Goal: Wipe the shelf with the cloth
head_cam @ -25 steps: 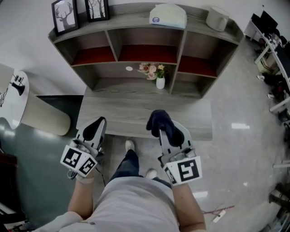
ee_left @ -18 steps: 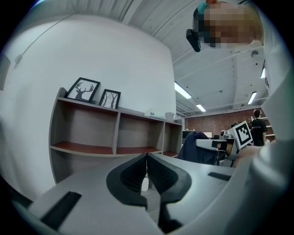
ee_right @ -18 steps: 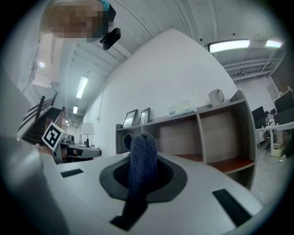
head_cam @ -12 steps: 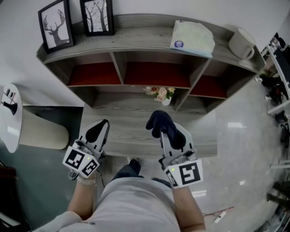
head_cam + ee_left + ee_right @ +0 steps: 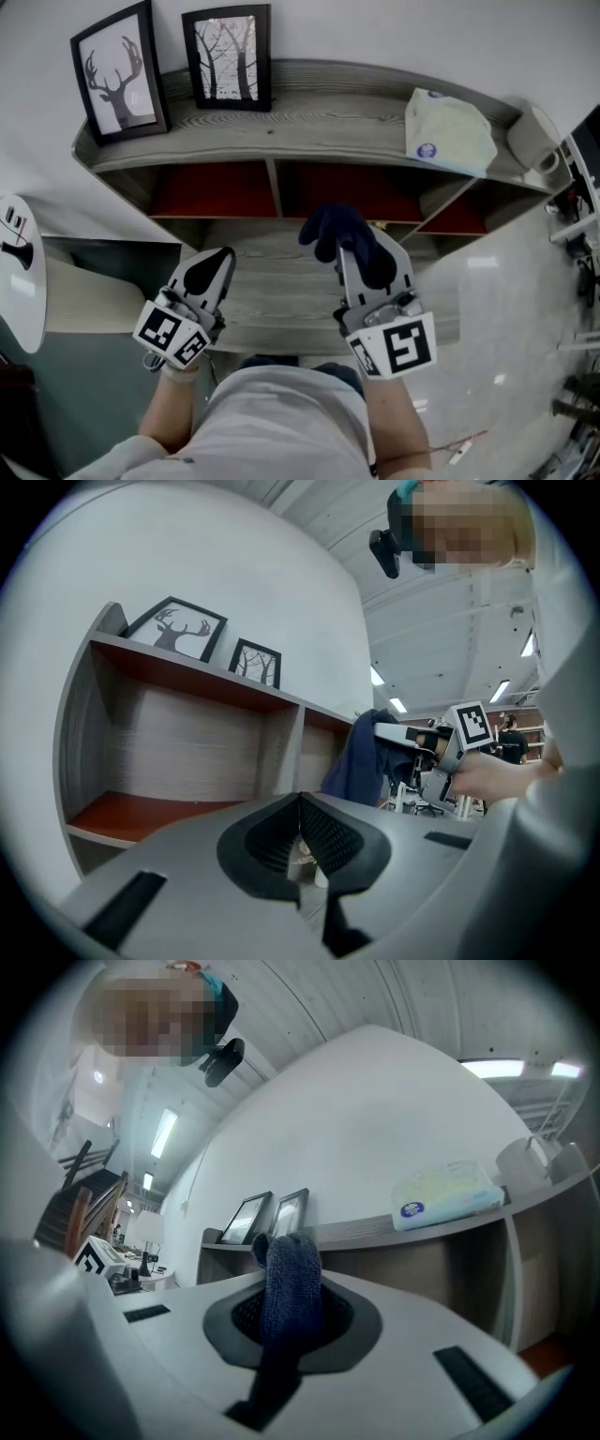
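Observation:
A grey wooden shelf unit (image 5: 309, 127) with red-backed compartments stands in front of me against the white wall. My right gripper (image 5: 352, 246) is shut on a dark blue cloth (image 5: 333, 230), which bunches above its jaws and hangs in the air in front of the middle compartment. In the right gripper view the cloth (image 5: 291, 1283) stands up between the jaws, with the shelf's top board (image 5: 422, 1232) behind. My left gripper (image 5: 208, 272) is shut and holds nothing, low at the left over the bottom board (image 5: 281, 309). The left gripper view shows the open left compartment (image 5: 178, 752) and the cloth (image 5: 361, 766).
Two framed pictures, a deer (image 5: 117, 70) and trees (image 5: 230, 56), stand on the top board at the left. A pack of wipes (image 5: 450, 131) and a white roll (image 5: 534, 141) lie at its right end. A white lamp (image 5: 19, 272) is at the far left.
The shelf has come closer and I now look down on its top board. Both grippers have moved up and forward towards it. The small flower vase is now hidden behind the cloth.

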A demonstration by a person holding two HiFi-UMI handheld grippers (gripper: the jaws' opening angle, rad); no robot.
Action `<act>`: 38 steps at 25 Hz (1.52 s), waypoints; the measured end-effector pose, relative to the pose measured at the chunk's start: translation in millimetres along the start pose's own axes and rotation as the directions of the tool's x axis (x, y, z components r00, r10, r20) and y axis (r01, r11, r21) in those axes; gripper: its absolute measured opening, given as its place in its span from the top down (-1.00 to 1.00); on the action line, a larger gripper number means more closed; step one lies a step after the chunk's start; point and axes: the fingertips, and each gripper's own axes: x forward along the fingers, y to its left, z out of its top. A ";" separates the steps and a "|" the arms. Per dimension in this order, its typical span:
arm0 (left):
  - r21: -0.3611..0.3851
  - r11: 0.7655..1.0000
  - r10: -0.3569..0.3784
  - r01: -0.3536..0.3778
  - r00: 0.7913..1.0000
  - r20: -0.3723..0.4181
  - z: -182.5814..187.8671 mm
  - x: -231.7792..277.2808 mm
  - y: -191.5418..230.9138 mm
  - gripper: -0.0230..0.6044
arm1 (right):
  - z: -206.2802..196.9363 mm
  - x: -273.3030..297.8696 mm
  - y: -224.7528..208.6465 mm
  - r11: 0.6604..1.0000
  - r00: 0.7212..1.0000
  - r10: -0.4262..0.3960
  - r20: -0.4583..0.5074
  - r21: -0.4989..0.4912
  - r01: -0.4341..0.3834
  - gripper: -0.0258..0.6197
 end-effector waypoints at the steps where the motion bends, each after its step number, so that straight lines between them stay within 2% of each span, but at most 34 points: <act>1: -0.004 1.000 -0.003 0.003 1.000 0.002 1.6 1.3 5.1 0.88 | 2.9 9.1 -0.1 1.000 1.000 0.005 0.008 -0.018 -0.005 0.82; 6: -0.009 1.000 -0.004 0.004 1.000 0.027 12.2 11.3 22.0 0.88 | 10.2 48.3 -7.8 0.998 1.000 0.007 0.000 -0.059 -0.007 0.82; 10: -0.014 1.000 0.024 -0.023 0.999 0.026 14.8 13.7 27.2 0.88 | 0.2 72.8 -17.4 0.992 0.999 0.020 -0.044 -0.120 -0.025 0.82; 13: -0.027 0.998 0.054 -0.053 0.998 0.018 12.2 14.2 25.0 0.88 | -31.0 86.2 -25.7 0.981 0.988 0.034 -0.149 -0.183 -0.061 0.82; 17: -0.044 0.994 0.101 -0.101 0.995 0.011 7.8 16.5 16.5 0.88 | -72.2 93.2 -33.8 0.965 0.955 0.063 -0.289 -0.227 -0.133 0.82; 20: -0.047 0.989 0.139 -0.139 0.990 0.000 2.9 16.4 7.8 0.88 | -100.7 97.9 -38.0 0.916 0.922 0.057 -0.383 -0.346 -0.201 0.82; 24: -0.040 0.978 0.203 -0.203 0.979 -0.005 -1.4 10.0 -1.3 0.88 | -137.9 106.9 -38.4 0.813 0.881 0.045 -0.471 -0.496 -0.306 0.82; 28: -0.038 0.963 0.265 -0.266 0.964 -0.025 -6.2 1.7 -3.6 0.88 | -170.1 117.7 -29.8 0.707 0.833 0.049 -0.551 -0.570 -0.419 0.82; 30: -0.038 0.955 0.292 -0.293 0.956 -0.029 -6.4 -2.0 -3.3 0.88 | -177.9 124.1 -26.3 0.679 0.822 0.050 -0.568 -0.584 -0.445 0.82; 33: -0.041 0.944 0.327 -0.328 0.945 -0.034 -8.3 -6.5 -2.5 0.88 | -183.7 133.4 -26.0 0.654 0.810 0.042 -0.585 -0.597 -0.465 0.82; 38: -0.049 0.934 0.351 -0.353 0.935 -0.050 -15.6 -8.2 -2.8 0.88 | -190.5 140.2 -24.7 0.602 0.771 0.005 -0.636 -0.614 -0.510 0.82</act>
